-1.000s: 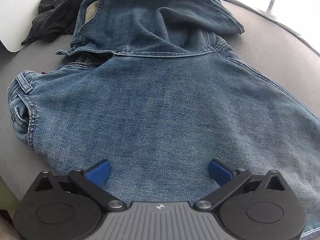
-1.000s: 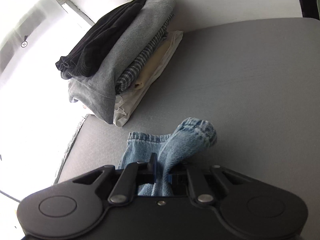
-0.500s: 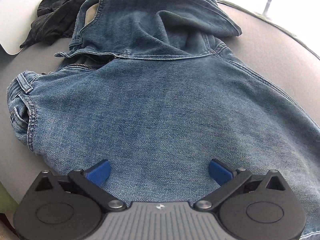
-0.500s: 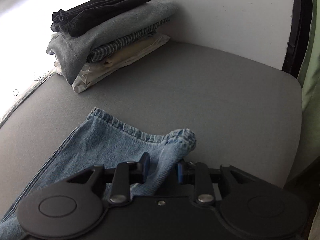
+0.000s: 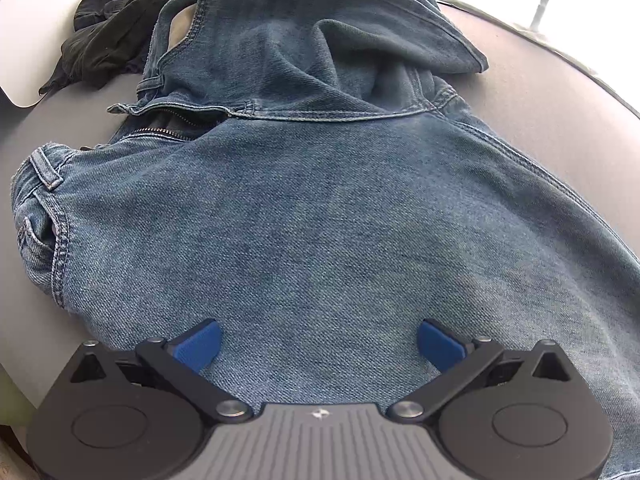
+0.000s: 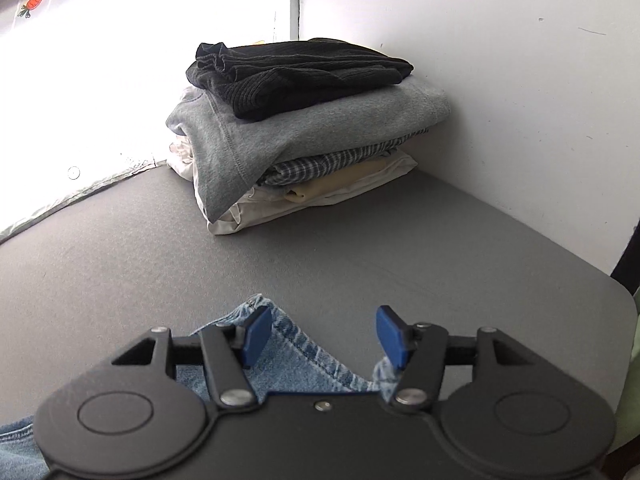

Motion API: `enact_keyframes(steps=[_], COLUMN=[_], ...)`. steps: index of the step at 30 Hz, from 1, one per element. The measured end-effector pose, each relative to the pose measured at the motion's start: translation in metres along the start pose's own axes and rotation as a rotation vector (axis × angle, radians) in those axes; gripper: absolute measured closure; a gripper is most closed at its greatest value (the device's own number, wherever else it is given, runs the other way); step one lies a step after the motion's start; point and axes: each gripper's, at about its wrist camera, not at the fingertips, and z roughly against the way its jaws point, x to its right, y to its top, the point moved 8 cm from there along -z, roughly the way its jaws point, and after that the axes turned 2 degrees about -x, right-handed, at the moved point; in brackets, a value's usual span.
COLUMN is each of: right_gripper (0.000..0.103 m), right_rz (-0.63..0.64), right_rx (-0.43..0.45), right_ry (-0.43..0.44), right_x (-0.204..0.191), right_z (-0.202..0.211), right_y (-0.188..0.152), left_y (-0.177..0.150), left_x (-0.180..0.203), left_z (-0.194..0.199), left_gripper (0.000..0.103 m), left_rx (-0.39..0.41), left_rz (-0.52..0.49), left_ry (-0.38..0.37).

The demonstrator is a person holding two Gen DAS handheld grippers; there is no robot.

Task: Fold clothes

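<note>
While my right tongs [image 6: 320,334] spread off the jeans hem [image 6: 304,344] lying under them, my left tongs [image 5: 319,344], wide apart, hover over denim jeans [image 5: 320,220]; I should lift clear without snagging

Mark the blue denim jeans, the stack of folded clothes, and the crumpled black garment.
Blue denim jeans [image 5: 320,208], left wrist view, flat seat panel.
Stack of folded clothes [image 6: 320,128], right wrist view, grey sweater layer.
Crumpled black garment [image 5: 108,36], left wrist view, bunched middle.

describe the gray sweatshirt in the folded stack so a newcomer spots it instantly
Find the folded stack on the gray table, against the white wall. The gray sweatshirt lies second from top, under the black ribbed top and above the plaid shirt; its edge droops down the front.
</note>
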Motion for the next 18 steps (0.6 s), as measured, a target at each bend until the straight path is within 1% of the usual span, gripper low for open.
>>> enact_keyframes(steps=[5, 6, 8, 10, 11, 12, 13, 14, 15, 16, 17, 18], right_gripper=[0.042, 0.04, 0.037, 0.037, 0.038, 0.041, 0.044, 0.056, 0.065, 0.072, 0.09, 0.091], right_rz=[0.006, 0.011, 0.014, 0.01, 0.002, -0.01, -0.02, -0.036, -0.031, -0.025, 0.0, 0.026], right_rx=[-0.009, -0.02, -0.069, -0.13, -0.157, -0.19, -0.209, -0.225, -0.222, -0.218, -0.202, -0.186], right_ry=[0.09, 0.114, 0.141, 0.154, 0.142, 0.116, 0.109, 0.127, 0.145, 0.164, 0.171, 0.177], right_x=[-0.02, -0.025, -0.032, -0.038, -0.037, -0.035, -0.033, -0.033, -0.035, -0.036, -0.04, -0.045], right_z=[-0.022, -0.027, -0.043, -0.062, -0.069, -0.076, -0.08, -0.083, -0.082, -0.082, -0.081, -0.08], right_y=[0.016, 0.018, 0.016, 0.011, 0.006, 0.0, -0.003, -0.006, -0.006, -0.006, -0.004, -0.002], left_y=[0.002, 0.002, 0.003, 0.003, 0.003, 0.002, 0.002, 0.002, 0.002, 0.002, 0.002, 0.002], left_x=[0.0, 0.0, 0.0, 0.0, 0.0, 0.0, 0.0, -0.001, -0.001, -0.001, -0.001, -0.001], left_z=[-0.001, -0.001, -0.002, -0.002, -0.002, -0.002, -0.001, -0.001, -0.001, -0.001, -0.001, -0.001], left_gripper=[0.0, 0.0, 0.0, 0.0, 0.0, 0.0, 0.0, 0.0, 0.0, 0.0, 0.0, 0.0], left_rx=[0.022, 0.025, 0.031, 0.044, 0.051, 0.057, 0.064, 0.069, 0.071, 0.072, 0.069, 0.064], left_rz=[0.036, 0.042, 0.058, 0.068, 0.07, 0.072, 0.075, 0.077, 0.08, 0.084, 0.089, 0.092], left_ry=[0.014, 0.017, 0.024, 0.03, 0.032, 0.034, 0.035, 0.036, 0.039, 0.041, 0.045, 0.048])
